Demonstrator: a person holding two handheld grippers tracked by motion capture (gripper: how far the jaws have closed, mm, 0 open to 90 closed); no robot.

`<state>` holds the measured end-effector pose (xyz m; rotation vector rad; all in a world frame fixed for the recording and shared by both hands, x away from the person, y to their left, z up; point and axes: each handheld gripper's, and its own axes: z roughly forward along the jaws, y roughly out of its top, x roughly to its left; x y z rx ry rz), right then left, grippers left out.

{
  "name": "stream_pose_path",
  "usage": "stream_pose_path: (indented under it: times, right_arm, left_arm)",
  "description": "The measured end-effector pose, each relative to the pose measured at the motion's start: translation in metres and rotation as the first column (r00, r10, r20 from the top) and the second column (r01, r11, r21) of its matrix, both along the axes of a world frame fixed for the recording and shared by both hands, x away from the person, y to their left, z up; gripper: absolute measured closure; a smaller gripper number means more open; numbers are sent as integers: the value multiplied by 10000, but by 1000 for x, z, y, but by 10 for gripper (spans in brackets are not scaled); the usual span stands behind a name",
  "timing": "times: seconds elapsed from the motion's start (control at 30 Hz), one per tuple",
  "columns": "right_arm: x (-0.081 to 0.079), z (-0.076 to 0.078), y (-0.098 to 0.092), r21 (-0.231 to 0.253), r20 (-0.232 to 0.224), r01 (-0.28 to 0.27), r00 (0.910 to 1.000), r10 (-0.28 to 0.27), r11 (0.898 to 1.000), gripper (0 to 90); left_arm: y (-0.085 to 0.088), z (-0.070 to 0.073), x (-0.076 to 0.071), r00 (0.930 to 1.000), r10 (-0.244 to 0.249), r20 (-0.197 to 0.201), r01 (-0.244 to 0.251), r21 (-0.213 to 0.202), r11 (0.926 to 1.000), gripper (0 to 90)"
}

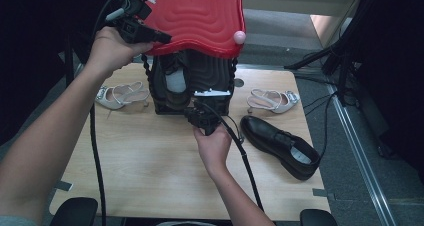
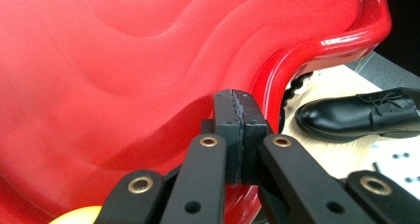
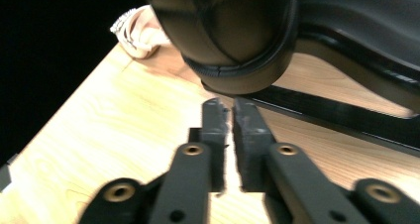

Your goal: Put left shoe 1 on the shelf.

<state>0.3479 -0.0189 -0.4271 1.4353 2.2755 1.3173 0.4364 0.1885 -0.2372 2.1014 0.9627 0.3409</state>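
Observation:
A red wavy lid [image 1: 200, 16] stands raised over a black box [image 1: 215, 76] at the table's far middle. My left gripper [image 1: 165, 36] is at the lid's lower left edge. In the left gripper view its jaws [image 2: 240, 97] are pressed together against the red lid [image 2: 124, 75], with nothing seen between the pads. A black shoe [image 1: 172, 83] with a pale insole lies inside the box. My right gripper [image 1: 194, 112] is at the box's front, low over the table. Its jaws [image 3: 229, 107] are shut with nothing between them, just below the shoe's toe [image 3: 233, 35].
A second black shoe [image 1: 280, 143] lies on the wooden table [image 1: 150, 171] at the right. One white sandal [image 1: 120, 95] lies left of the box and another [image 1: 274, 100] right of it. A pink knob [image 1: 239, 36] sits on the lid's corner.

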Motion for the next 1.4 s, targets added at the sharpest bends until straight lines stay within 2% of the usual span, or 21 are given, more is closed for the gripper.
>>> stream_pose_path:
  times: [0.07,0.13,0.23,0.33,0.43,0.57,0.7,1.2,1.4]
  right_arm:
    - [3,-7,2,164,-242,-108,9996,112,9998,900]
    - [6,-12,2,354,-242,-55,9997,63,9994,900]
    - [10,-19,8,274,-288,-203,9994,211,9994,900]
    - [16,-24,14,108,-238,-104,9997,107,9999,900]
    - [22,-22,16,199,-196,22,9998,-18,9998,900]
    - [25,-19,18,1,-302,-97,9995,97,10000,900]
    - [29,-16,21,136,-357,-54,9993,59,9999,900]
    - [57,-6,46,174,-620,135,9980,-124,9998,900]
    - [67,-7,52,90,-681,219,9975,-212,9997,900]
  left_arm:
    - [0,0,0,10000,3,-8,-3,2,10000,900]
    - [0,0,0,10000,26,-32,-26,-10,10000,900]
    - [0,0,0,10000,32,-52,-32,-7,10000,900]
    - [0,0,0,10000,18,-42,-18,-2,10000,900]
    - [0,0,0,10000,34,-21,-34,37,10000,900]
    - [0,0,0,10000,29,-70,-29,44,10000,900]
    - [-1,1,-1,9999,71,-106,-70,75,9999,900]
    - [-1,1,-1,9999,69,-76,-68,119,9999,900]
    - [0,0,-1,10000,88,-25,-88,82,9999,900]
